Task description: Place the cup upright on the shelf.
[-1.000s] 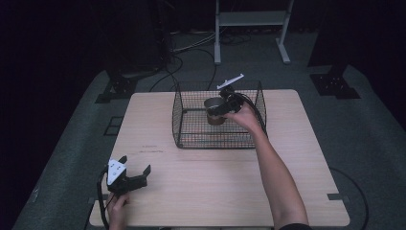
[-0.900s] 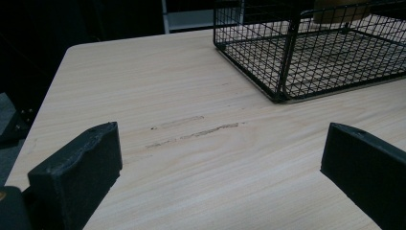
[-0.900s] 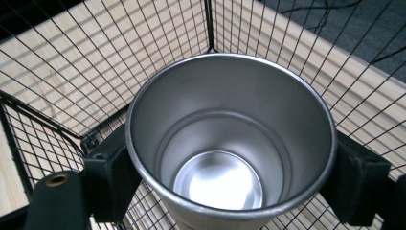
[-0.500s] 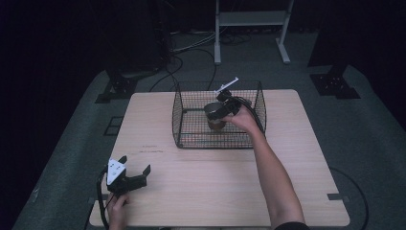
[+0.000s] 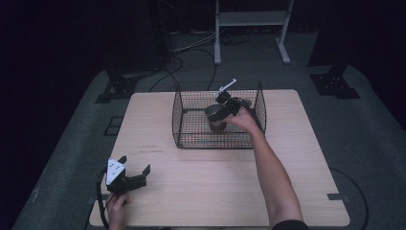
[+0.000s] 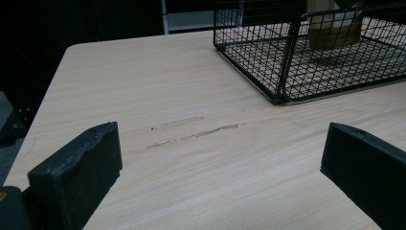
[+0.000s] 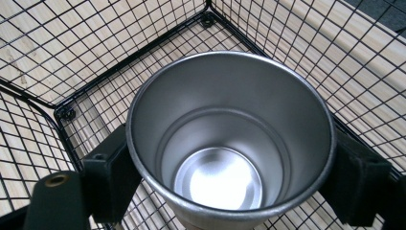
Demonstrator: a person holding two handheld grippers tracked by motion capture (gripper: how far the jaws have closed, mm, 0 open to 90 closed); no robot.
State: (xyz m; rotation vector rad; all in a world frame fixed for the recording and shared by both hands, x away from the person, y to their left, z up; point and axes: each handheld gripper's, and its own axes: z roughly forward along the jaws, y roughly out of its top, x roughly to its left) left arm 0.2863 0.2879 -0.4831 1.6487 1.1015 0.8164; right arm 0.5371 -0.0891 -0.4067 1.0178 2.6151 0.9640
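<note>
A steel cup (image 7: 230, 143) with a tan lower band (image 5: 218, 127) stands upright inside a black wire basket (image 5: 179, 120) at the table's far middle. My right gripper (image 5: 221, 113) reaches into the basket from above and is shut on the cup, one black pad (image 7: 112, 167) pressed on each side below the rim. Whether the cup rests on the basket floor I cannot tell. The cup (image 6: 335, 31) and basket (image 6: 277, 62) are seen far off between the left jaws. My left gripper (image 5: 135, 165) lies open on the table's near left corner, nothing between its jaws.
The wooden table (image 5: 297, 158) has a scuff mark (image 6: 201, 134) between the left gripper and the basket. A person's right forearm (image 5: 270, 167) stretches across the table's right half. Cables and a metal stand (image 5: 249, 19) sit on the floor beyond.
The right gripper with the cup has sunk slightly inside the basket and its top plate has tilted. The left gripper has stayed where it was.
</note>
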